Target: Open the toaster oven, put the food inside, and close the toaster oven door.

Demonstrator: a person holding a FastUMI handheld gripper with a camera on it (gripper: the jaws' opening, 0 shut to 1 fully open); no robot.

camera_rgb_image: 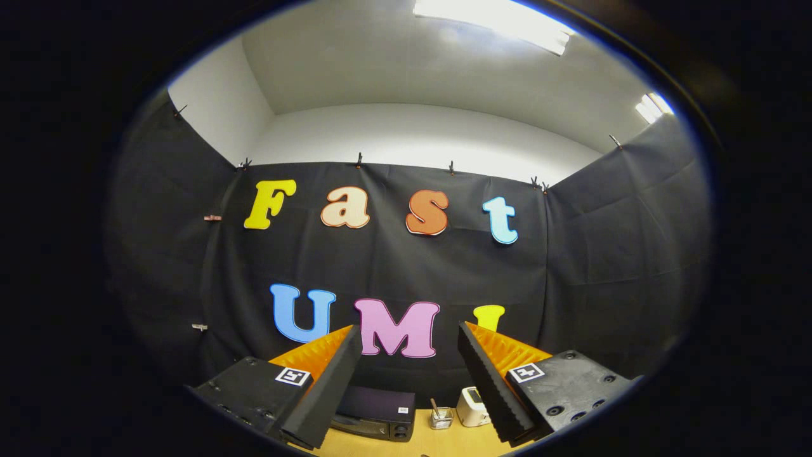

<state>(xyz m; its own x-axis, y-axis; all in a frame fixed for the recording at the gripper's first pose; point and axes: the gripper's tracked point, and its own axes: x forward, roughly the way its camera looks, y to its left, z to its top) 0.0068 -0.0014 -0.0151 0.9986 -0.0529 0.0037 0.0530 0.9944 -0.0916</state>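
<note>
Gripper (pixel 409 346) raised, fingers spread, nothing held.

You hold it tilted up toward the booth wall, well above the desk (pixel 380 444). Between the fingers and beyond them sits the oven (pixel 375 412), seemingly at the desk's far edge; whether its door is open you cannot tell. Beside it stand a jar (pixel 441 417) and a white device (pixel 472 406). By this view, every step looks left to do.
</note>
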